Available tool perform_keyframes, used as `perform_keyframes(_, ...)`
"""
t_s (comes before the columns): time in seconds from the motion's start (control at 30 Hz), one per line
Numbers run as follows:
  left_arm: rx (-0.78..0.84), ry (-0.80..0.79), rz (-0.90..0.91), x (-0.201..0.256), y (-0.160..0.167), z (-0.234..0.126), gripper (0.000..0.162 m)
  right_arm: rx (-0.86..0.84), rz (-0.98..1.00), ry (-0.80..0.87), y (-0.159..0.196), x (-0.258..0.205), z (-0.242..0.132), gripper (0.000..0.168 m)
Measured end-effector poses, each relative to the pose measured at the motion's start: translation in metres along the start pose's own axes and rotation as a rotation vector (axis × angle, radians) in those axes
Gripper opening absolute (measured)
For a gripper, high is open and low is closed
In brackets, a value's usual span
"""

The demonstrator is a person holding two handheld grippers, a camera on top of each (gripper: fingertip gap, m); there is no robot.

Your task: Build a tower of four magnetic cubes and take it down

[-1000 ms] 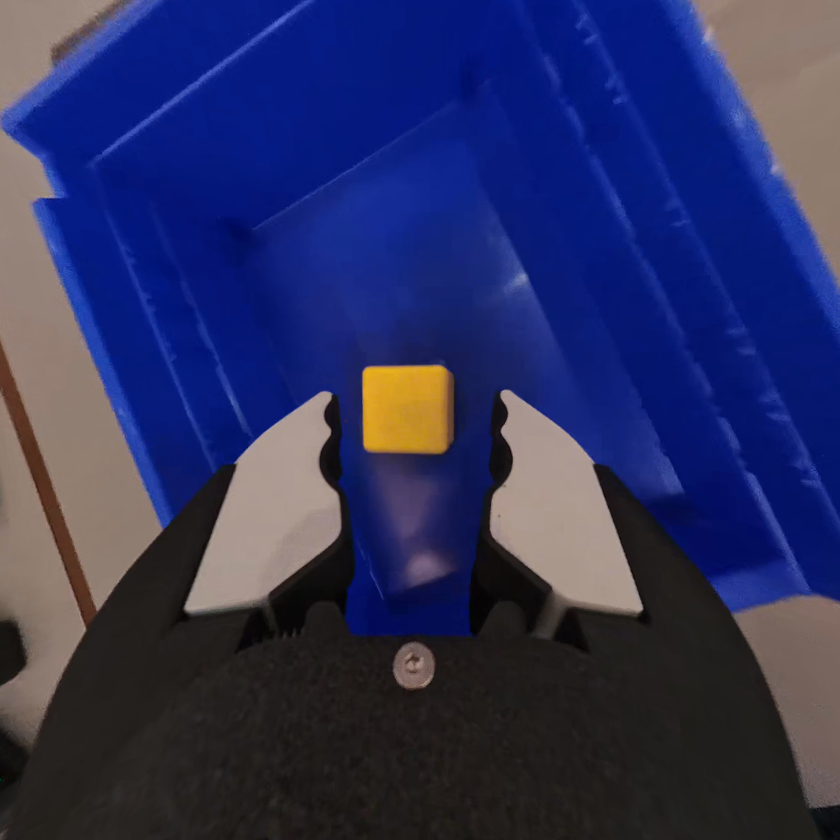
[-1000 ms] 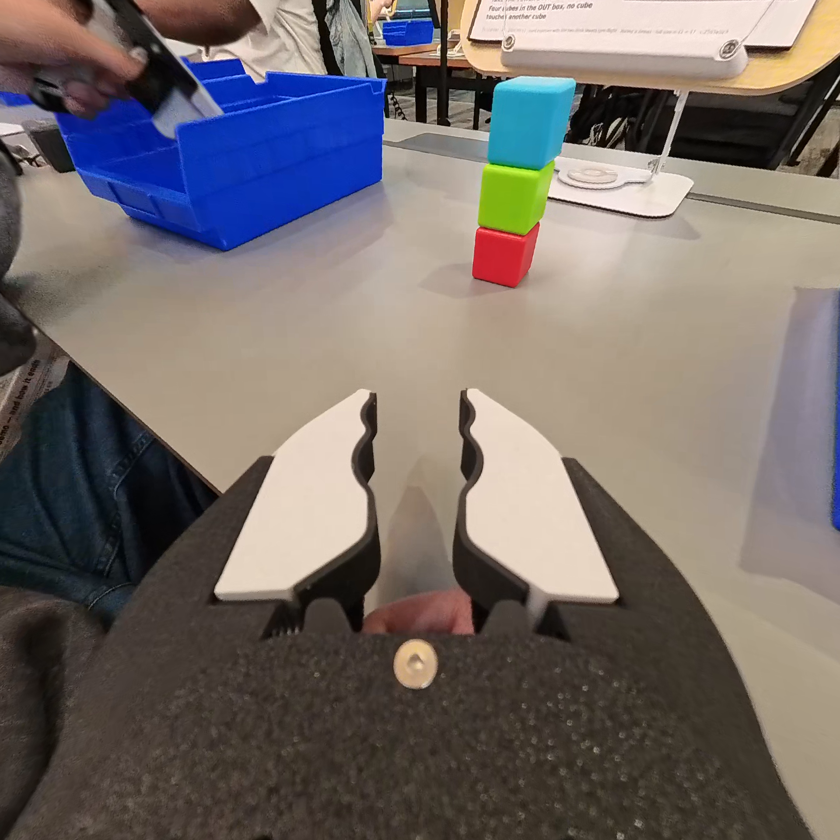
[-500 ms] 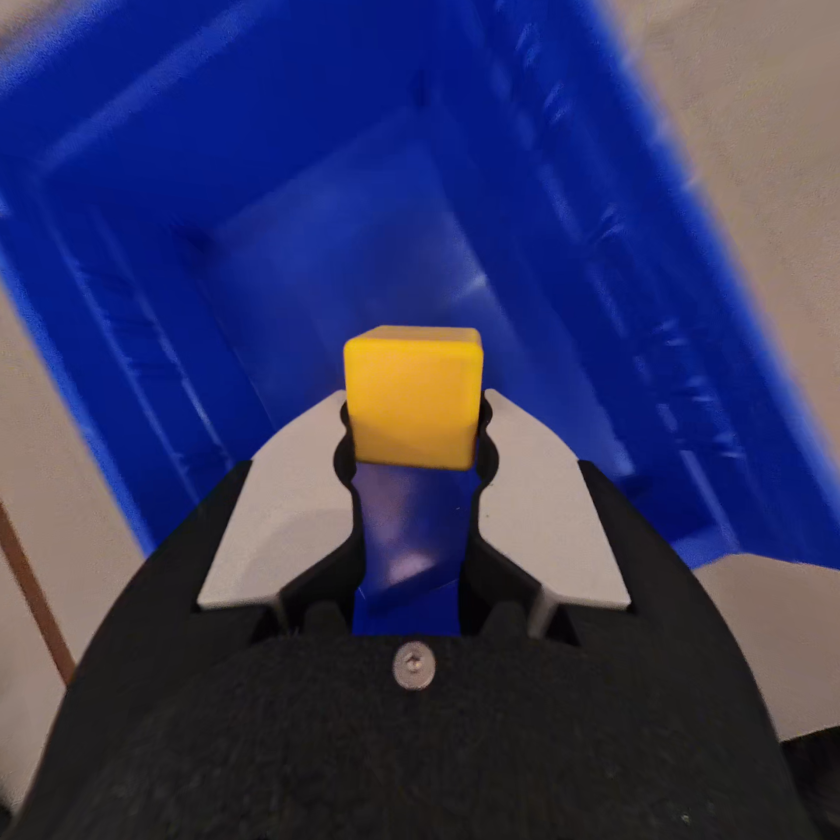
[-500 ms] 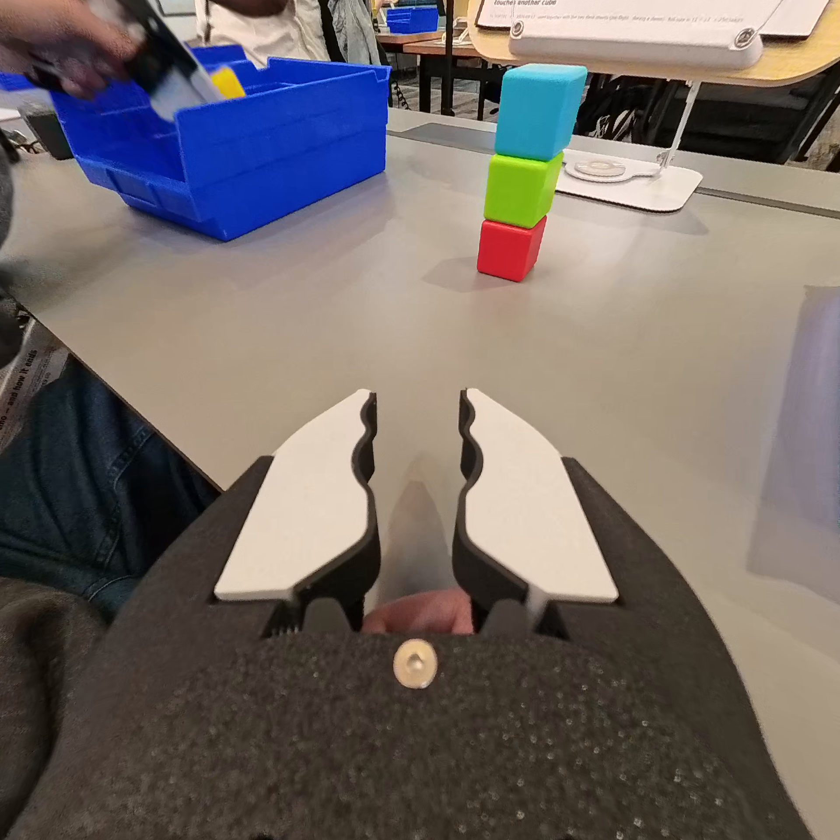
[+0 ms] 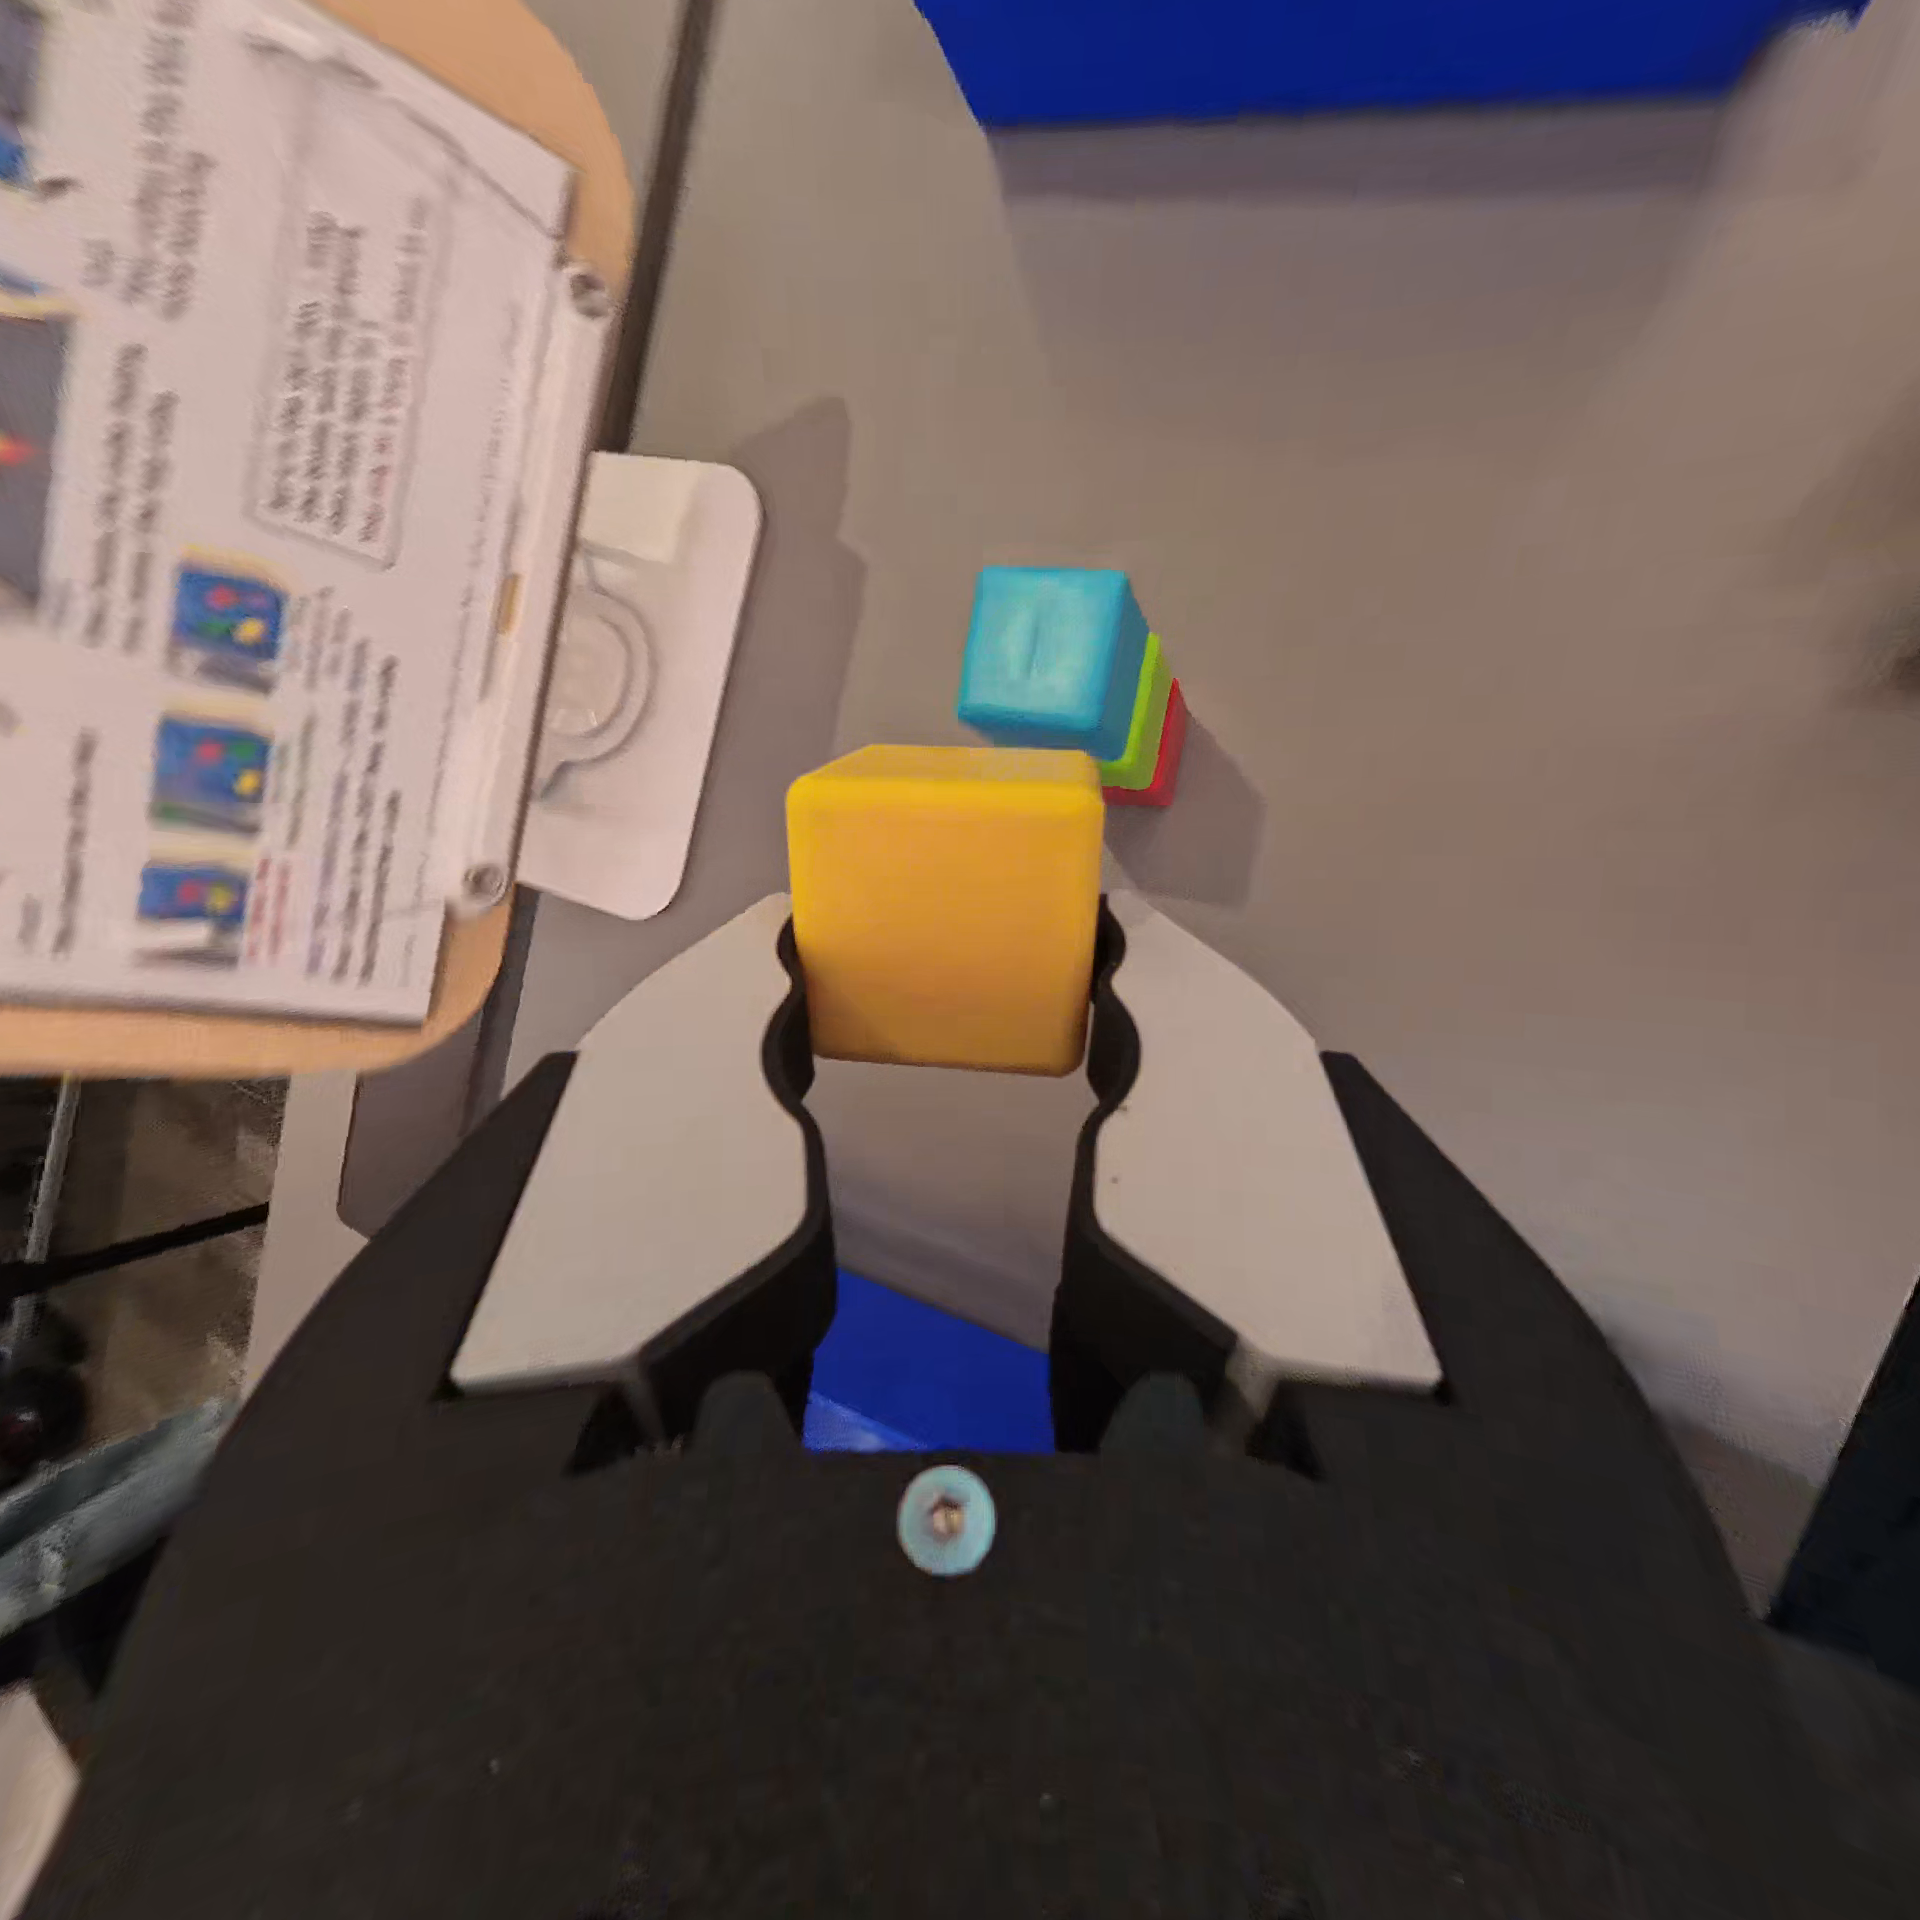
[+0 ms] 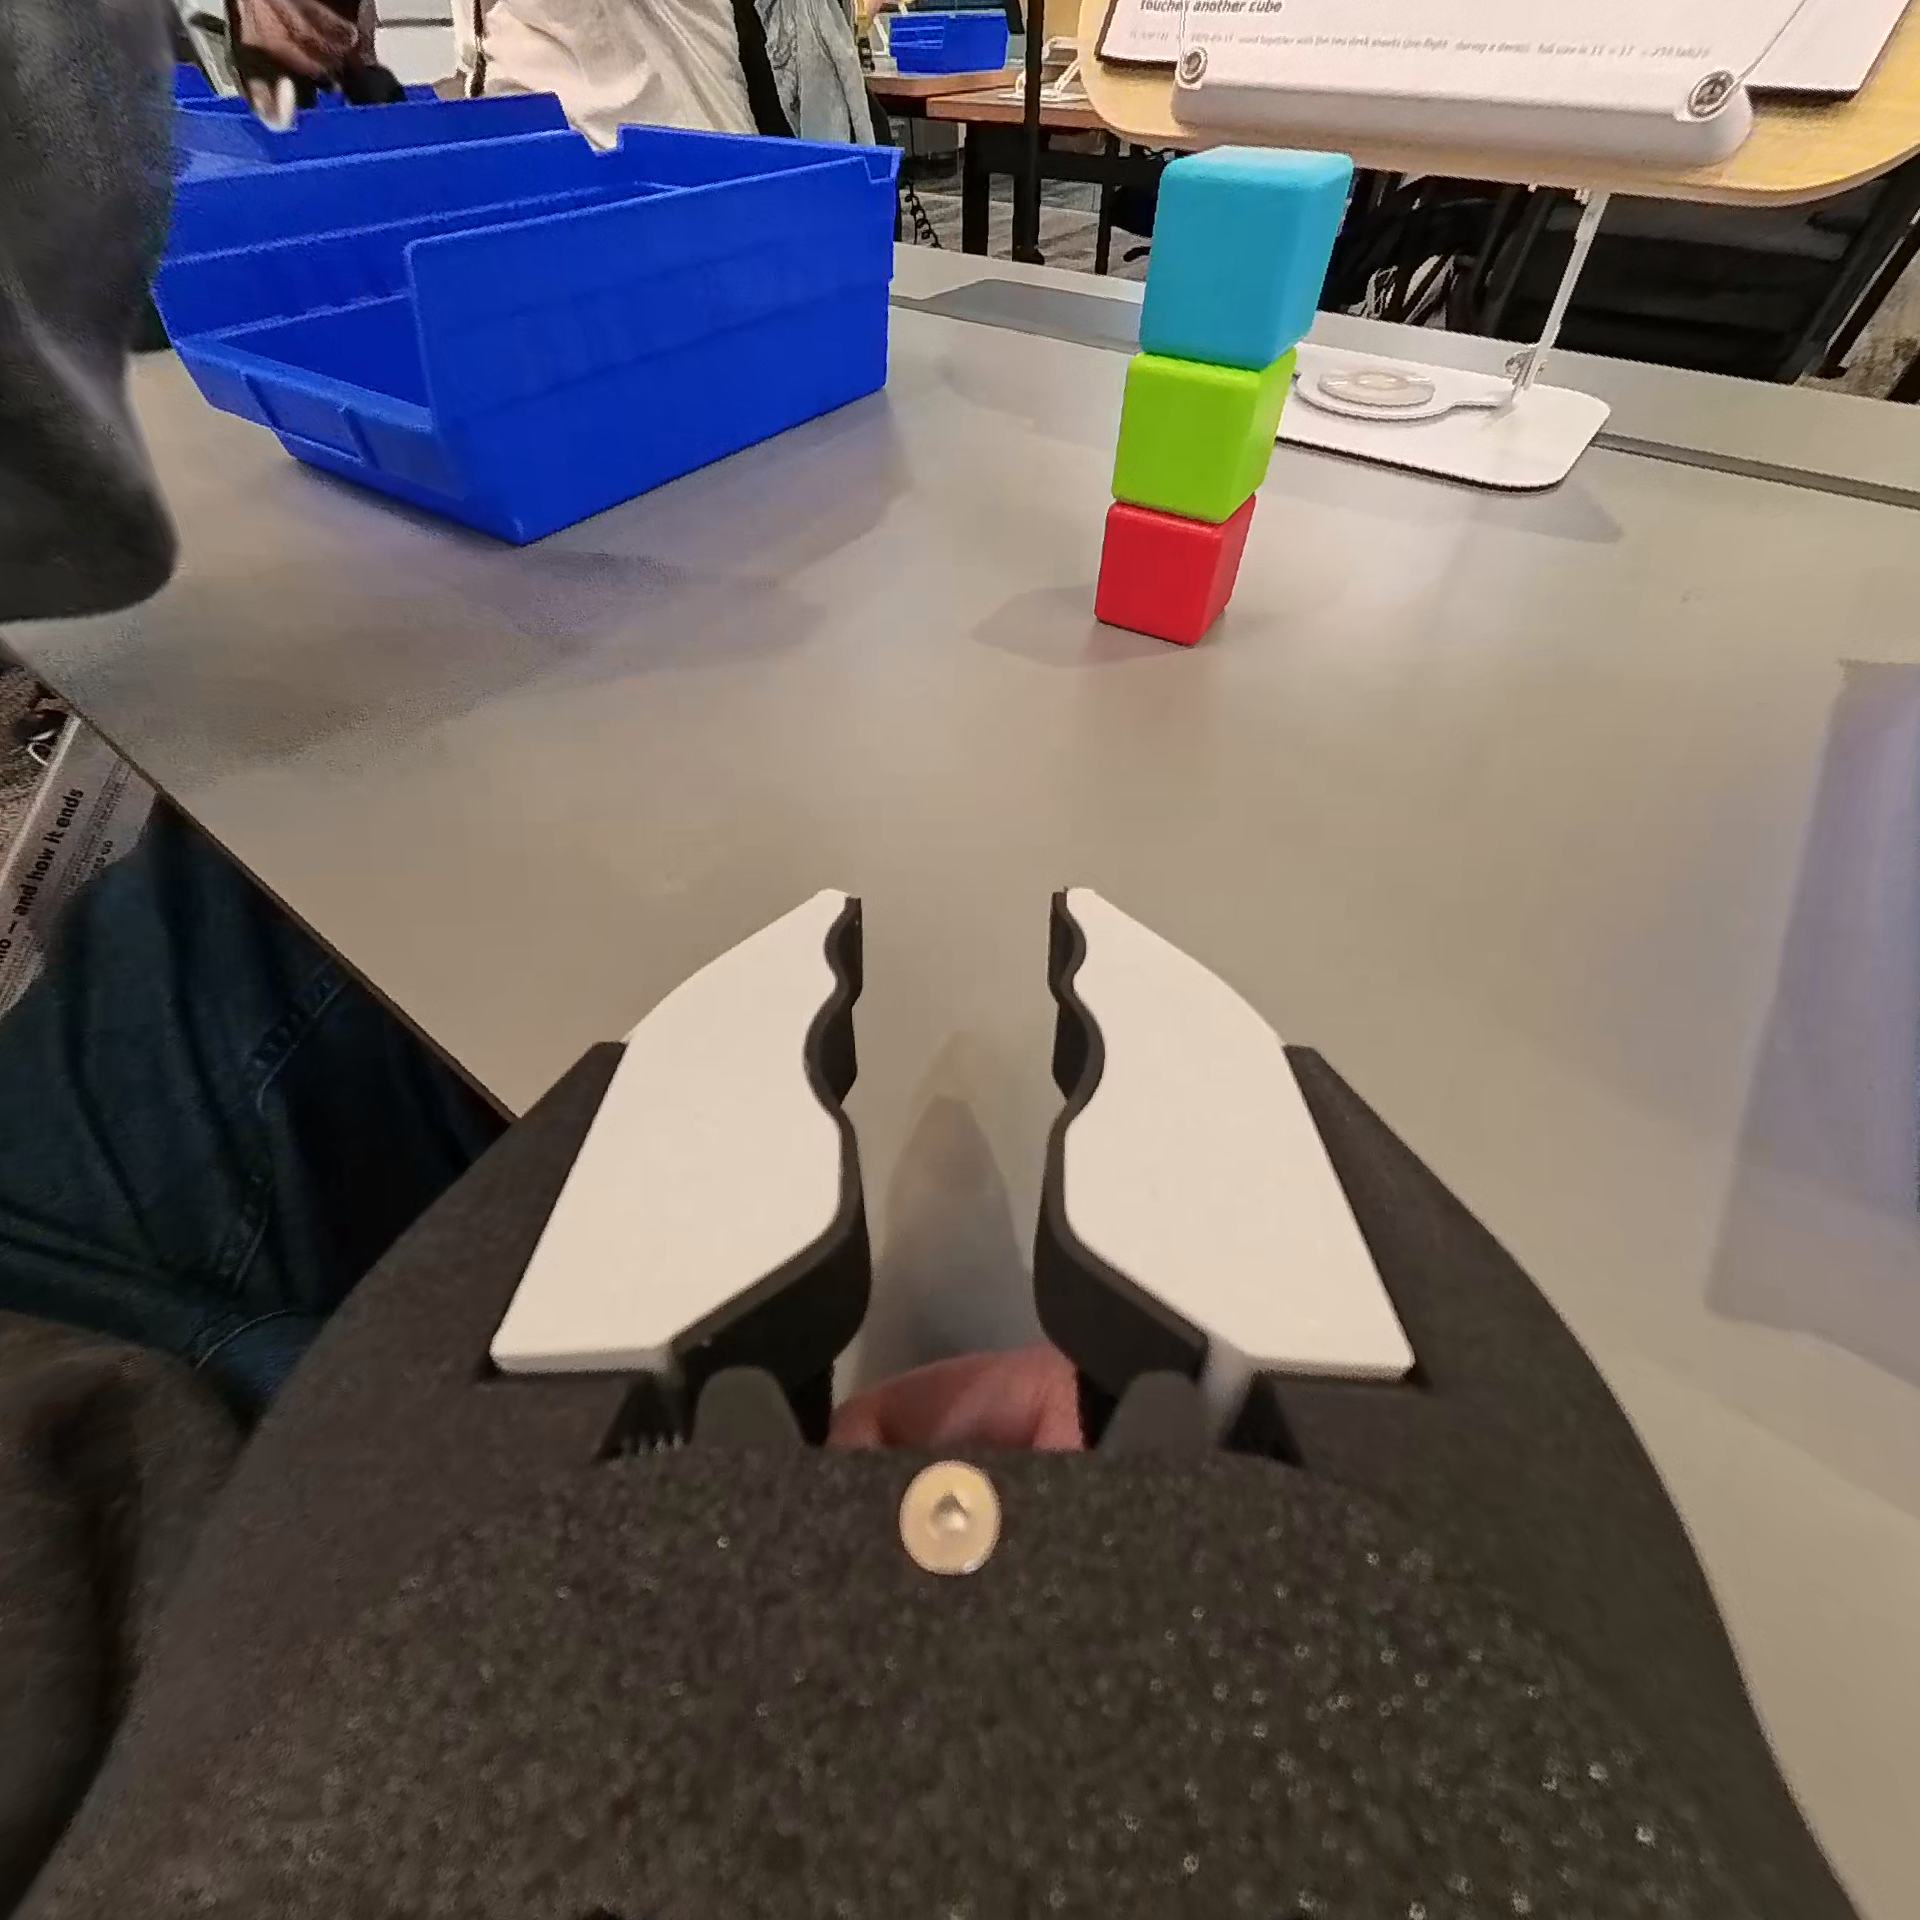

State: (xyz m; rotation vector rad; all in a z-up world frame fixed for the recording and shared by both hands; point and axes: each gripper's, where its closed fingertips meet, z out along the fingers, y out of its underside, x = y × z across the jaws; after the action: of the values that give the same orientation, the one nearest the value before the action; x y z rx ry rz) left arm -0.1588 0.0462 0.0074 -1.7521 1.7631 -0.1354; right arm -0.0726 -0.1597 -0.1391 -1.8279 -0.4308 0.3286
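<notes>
Left tool (image 5: 943, 925) clenched on yellow cube (image 5: 940, 904). Three-cube tower, blue cube (image 5: 1044, 657) topmost, sits just above and right of centre frame. Right tool (image 6: 956, 925) released, empty, low over table (image 6: 1351, 831).

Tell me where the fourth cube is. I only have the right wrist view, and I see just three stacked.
Observer: The yellow cube is clamped in the left gripper, up off the table.
Operator: Is it placed yet?
Observer: No. The left wrist view looks down on the cyan cube, whose top face is bare, with the yellow one held short of it.
Operator: What's under that gripper?
Observer: Part of a blue bin shows below, between its fingers.
</notes>
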Motion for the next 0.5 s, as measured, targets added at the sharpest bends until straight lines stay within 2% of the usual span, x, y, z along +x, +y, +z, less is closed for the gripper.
perform_keyframes(0.13, -0.151, 0.108, 0.096, 0.003, -0.024, 0.049, 0.05, 0.0, 0.001, 0.001, 0.0, 0.001, 0.0, 0.034)
perform_keyframes(0.27, -0.28, 0.153, 0.136, 0.003, -0.023, 0.081, 0.05, 0.005, 0.006, 0.003, -0.001, 0.002, -0.001, 0.034)
perform_keyframes(0.37, -0.314, 0.202, 0.149, 0.011, -0.019, 0.092, 0.051, 0.007, 0.009, 0.001, -0.001, 0.002, -0.002, 0.034)
perform_keyframes(0.5, -0.265, 0.242, 0.126, 0.015, -0.023, 0.095, 0.051, 0.009, 0.013, -0.004, -0.002, 0.002, -0.002, 0.034)
